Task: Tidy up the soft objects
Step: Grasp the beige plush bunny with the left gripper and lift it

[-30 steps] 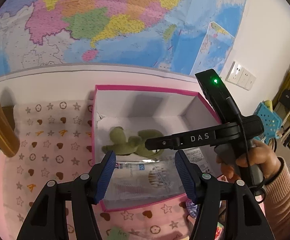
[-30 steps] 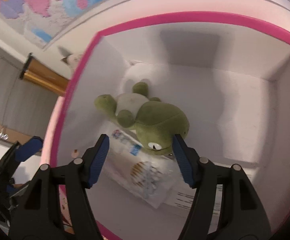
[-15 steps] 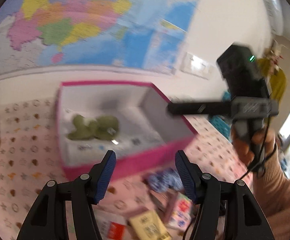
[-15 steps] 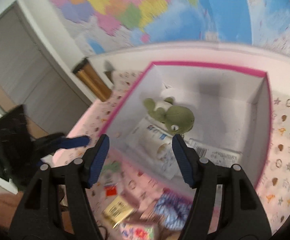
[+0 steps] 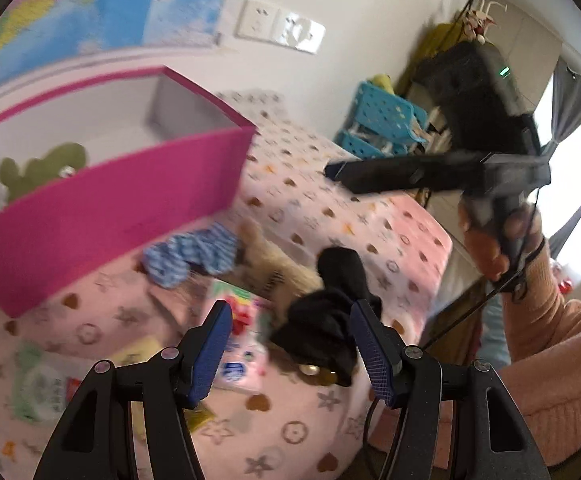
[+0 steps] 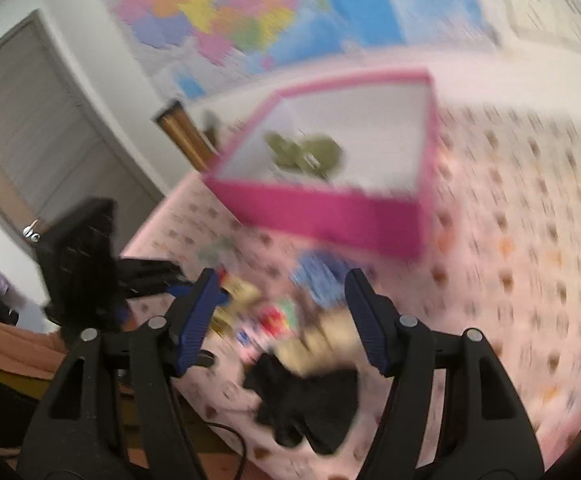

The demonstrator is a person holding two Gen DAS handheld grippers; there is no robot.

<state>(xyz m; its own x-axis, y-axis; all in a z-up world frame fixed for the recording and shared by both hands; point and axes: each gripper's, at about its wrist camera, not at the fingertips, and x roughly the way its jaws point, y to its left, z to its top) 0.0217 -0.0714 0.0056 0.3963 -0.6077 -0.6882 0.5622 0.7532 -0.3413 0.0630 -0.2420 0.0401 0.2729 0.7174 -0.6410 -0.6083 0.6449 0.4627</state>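
Both grippers hang over a pink quilted cover printed with hearts and stars. The left gripper stands with its ribbed blue pads apart, empty; a crumpled black cloth lies between them. The right gripper is likewise spread and empty. At eleven o'clock sits a magenta cardboard box with white walls, holding a fuzzy green plush frog. A blue checked fabric bundle lies just beside the box's front wall.
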